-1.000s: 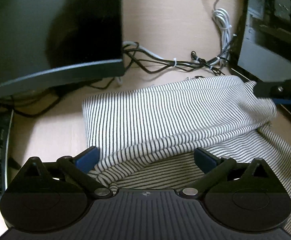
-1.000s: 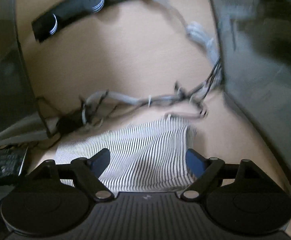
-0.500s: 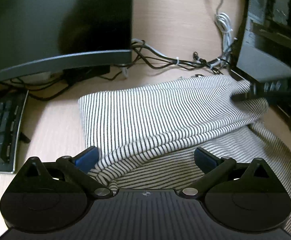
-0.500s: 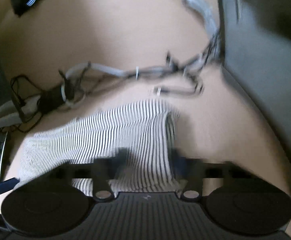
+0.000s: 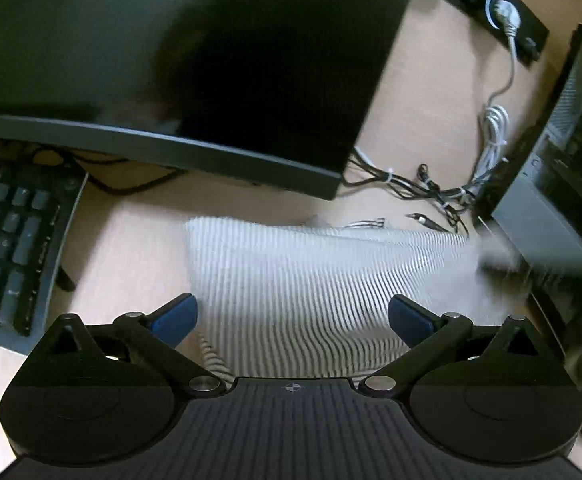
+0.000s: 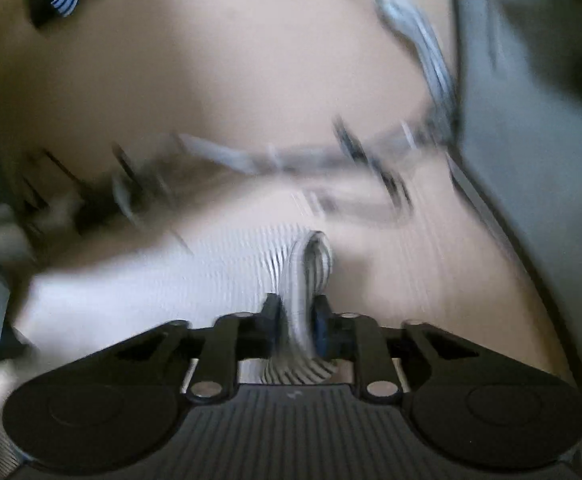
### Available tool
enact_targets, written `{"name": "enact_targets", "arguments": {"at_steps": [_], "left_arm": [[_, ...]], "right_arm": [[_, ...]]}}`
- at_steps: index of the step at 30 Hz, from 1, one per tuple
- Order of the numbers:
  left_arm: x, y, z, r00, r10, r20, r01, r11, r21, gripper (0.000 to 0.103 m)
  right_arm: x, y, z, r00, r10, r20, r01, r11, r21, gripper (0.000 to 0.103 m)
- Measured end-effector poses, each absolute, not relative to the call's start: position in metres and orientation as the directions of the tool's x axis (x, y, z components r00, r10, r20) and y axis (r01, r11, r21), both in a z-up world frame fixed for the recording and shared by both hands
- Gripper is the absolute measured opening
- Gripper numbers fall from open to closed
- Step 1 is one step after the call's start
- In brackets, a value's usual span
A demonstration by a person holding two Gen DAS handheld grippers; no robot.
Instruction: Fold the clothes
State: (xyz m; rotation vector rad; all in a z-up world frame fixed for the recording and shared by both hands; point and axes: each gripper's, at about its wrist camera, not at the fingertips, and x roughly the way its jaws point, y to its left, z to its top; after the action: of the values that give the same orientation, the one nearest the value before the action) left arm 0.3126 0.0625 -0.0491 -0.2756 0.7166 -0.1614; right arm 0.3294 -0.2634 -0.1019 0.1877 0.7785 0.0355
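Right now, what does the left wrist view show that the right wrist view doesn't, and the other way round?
Only the left wrist view shows the keyboard, the monitor, and the left gripper open with the striped garment lying between its fingers. Only the right wrist view, though blurred, shows the right gripper shut on a bunched fold of that garment. Both show the garment, the wooden desk and the tangle of cables behind it.
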Motion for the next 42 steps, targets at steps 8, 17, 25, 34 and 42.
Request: {"name": "enact_targets", "arguments": {"at_steps": [8,17,25,34,42], "left_arm": [[0.307,0.054,-0.045,0.767,-0.280,-0.577,0.104,0.942,-0.319,0.103],[0.312,0.032,-0.069,0.753,-0.279,-0.596,0.151,0.955,-0.256,0.103],[0.308,0.018,-0.077,0.750,-0.308,-0.585,0.225,0.951,-0.212,0.103],[0.304,0.007,-0.083,0.750,-0.322,-0.578,0.275,0.946,-0.169,0.103],[0.303,0.007,-0.084,0.754,-0.322,-0.572,0.272,0.947,-0.173,0.103]], "right_arm": [[0.295,-0.250,-0.065,0.850,0.040,-0.525,0.044,0.988,0.146,0.103],[0.299,-0.219,-0.111,0.763,0.268,-0.588,-0.134,0.956,0.262,0.103],[0.282,-0.223,-0.115,0.769,0.225,-0.599,-0.145,0.973,0.179,0.103],[0.281,-0.217,-0.116,0.756,0.162,-0.634,-0.112,0.987,0.118,0.103],[0.282,-0.208,-0.118,0.753,0.123,-0.647,-0.121,0.992,0.048,0.103]]}}
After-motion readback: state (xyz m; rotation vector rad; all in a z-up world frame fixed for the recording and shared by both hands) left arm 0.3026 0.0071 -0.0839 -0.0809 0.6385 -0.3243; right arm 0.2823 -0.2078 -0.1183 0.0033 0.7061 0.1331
